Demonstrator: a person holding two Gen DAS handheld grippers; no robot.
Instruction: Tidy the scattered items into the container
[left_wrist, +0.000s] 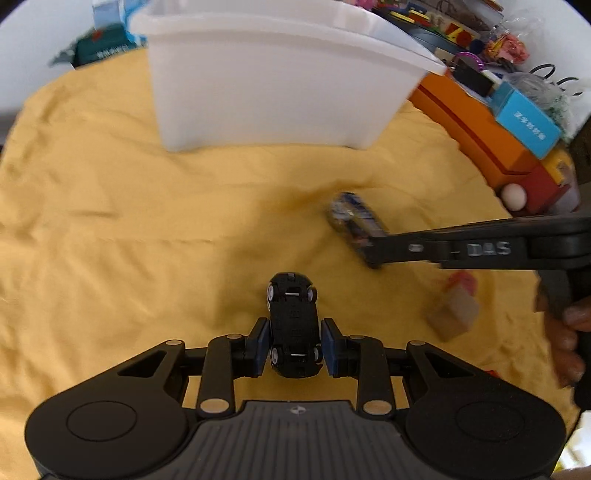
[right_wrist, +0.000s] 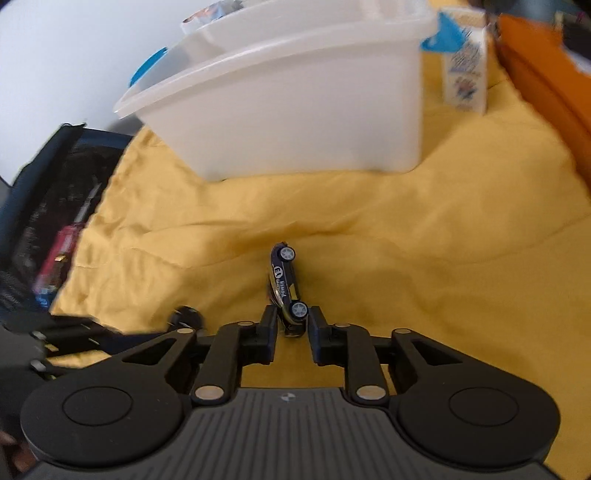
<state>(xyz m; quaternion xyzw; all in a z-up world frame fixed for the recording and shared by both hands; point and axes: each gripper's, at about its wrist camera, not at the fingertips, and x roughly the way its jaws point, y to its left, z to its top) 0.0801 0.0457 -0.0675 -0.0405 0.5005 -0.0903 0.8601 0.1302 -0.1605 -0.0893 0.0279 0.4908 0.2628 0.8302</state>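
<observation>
Yellow cloth (left_wrist: 110, 206) covers bench. Left tongs (left_wrist: 294, 343) clamp black toy car (left_wrist: 293, 325), underside up. Right tongs (right_wrist: 291, 325) nearly closed on blue toy car (right_wrist: 284, 284). White tub (left_wrist: 273, 92) ahead: lift both clear above rim, then release.

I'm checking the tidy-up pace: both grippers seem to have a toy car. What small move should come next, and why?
Probably lift both toward the white bin. The left gripper has its jaws closed on the black car, belly up, and the right gripper pinches the blue car by its rear end. Both cars are low over the yellow cloth, short of the bin.
</observation>
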